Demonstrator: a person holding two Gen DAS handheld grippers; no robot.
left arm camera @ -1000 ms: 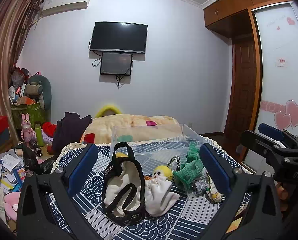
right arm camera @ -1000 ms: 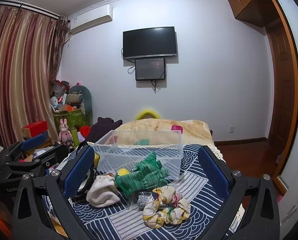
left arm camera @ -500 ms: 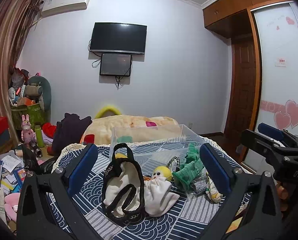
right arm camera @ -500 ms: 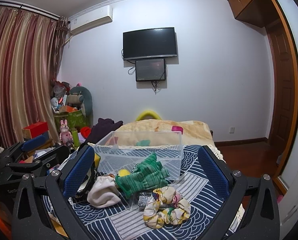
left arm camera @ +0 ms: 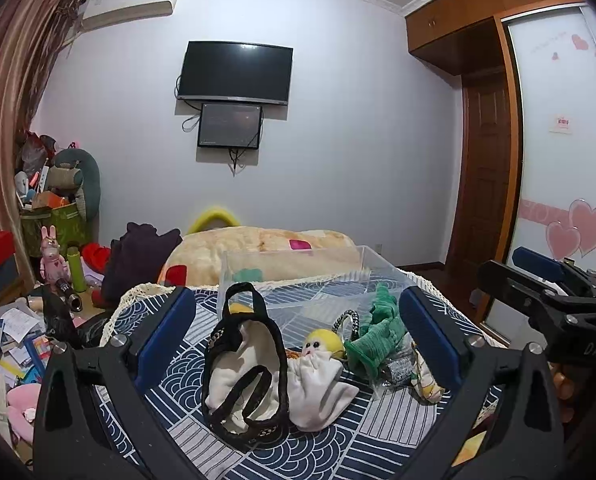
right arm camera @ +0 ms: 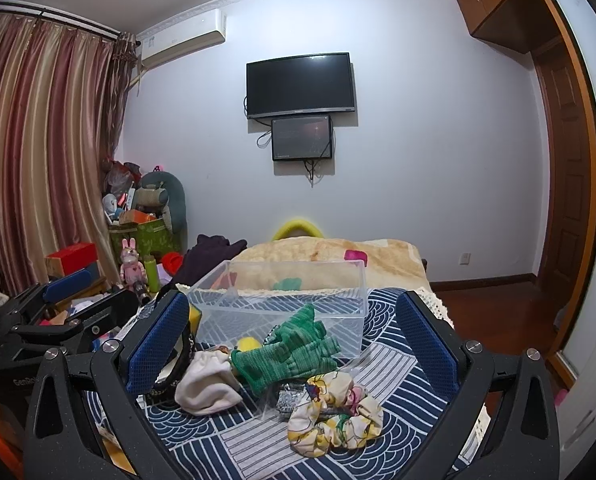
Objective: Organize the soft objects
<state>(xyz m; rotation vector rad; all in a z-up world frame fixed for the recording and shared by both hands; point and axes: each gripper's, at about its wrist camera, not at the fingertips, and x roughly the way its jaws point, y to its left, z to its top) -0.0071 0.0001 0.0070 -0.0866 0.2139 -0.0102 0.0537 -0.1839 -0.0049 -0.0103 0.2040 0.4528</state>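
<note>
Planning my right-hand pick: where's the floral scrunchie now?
Right wrist view: the floral scrunchie lies on the patterned cloth, nearest the camera, right of centre, just in front of the green gloves.

Very little differs from a second ago. The left gripper [left arm camera: 297,340] has tipped down slightly, so the black-handled white bag [left arm camera: 242,372] and the clear plastic bin [left arm camera: 298,276] sit a touch higher in its view. The right gripper [right arm camera: 294,340] shows an equally faint shift; nothing on the bed has moved.
</note>
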